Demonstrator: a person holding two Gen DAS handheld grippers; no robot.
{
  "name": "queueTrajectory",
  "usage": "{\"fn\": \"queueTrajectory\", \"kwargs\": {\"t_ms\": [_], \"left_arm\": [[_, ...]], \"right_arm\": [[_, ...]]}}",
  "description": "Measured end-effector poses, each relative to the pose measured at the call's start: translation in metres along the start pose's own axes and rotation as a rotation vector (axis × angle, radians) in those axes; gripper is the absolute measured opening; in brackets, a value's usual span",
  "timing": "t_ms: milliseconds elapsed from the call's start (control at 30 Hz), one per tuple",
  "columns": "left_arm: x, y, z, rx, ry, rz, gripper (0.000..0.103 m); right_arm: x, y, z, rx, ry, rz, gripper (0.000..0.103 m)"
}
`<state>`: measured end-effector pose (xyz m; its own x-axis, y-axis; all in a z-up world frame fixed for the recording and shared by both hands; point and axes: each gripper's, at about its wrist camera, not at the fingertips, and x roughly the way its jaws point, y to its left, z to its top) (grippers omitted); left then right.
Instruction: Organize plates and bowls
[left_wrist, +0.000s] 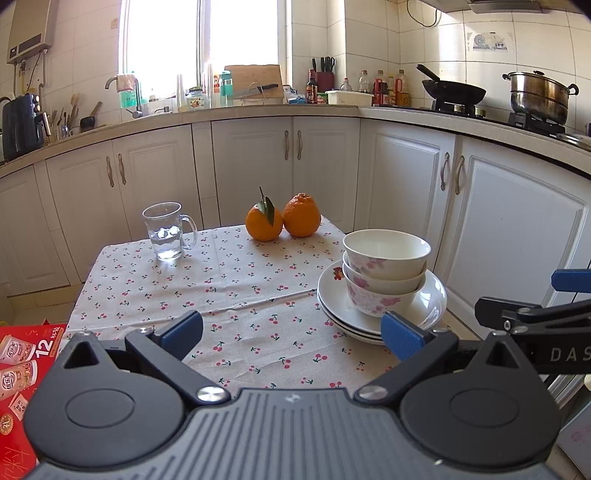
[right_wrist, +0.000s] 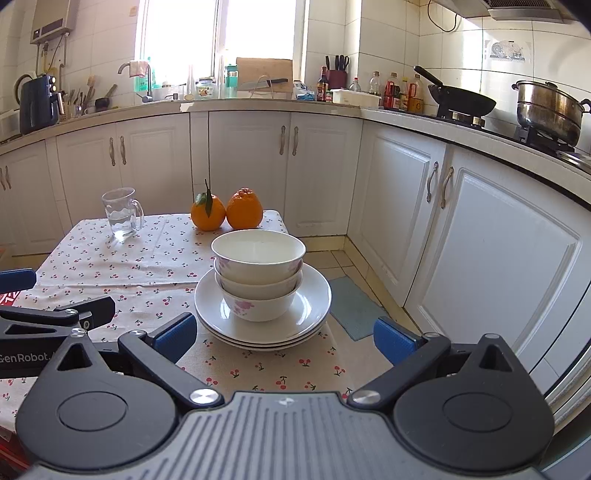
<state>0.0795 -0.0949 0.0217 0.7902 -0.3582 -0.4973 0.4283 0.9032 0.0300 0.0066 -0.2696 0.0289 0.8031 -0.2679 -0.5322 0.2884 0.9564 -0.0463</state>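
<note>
Both grippers (left (left_wrist: 293, 334), right (right_wrist: 284, 338)) spread, empty; glass mug (left_wrist: 168, 231), oranges (left_wrist: 282, 218) beyond bowls (right_wrist: 258, 273).

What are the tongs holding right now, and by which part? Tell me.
Nothing. Left tongs and right tongs are both open and empty, short of the bowls stacked on the plates.

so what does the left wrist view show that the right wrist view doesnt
Only the left wrist view shows the red printed box beside the table's near left corner. Only the right wrist view shows the grey floor mat by the cabinets. Both share the three stacked bowls on the stacked plates, two oranges, the glass mug with water, and the open left gripper and open right gripper, neither holding anything.
</note>
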Motion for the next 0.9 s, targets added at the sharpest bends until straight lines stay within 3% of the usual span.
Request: {"fn": "queueTrajectory", "kwargs": {"t_ms": [900], "left_arm": [[-0.0002,-0.0006,-0.001,0.003,-0.002,0.001,0.102]], "right_arm": [[-0.0035,0.0004,0.001,-0.005,-0.008,0.003,0.103]]}}
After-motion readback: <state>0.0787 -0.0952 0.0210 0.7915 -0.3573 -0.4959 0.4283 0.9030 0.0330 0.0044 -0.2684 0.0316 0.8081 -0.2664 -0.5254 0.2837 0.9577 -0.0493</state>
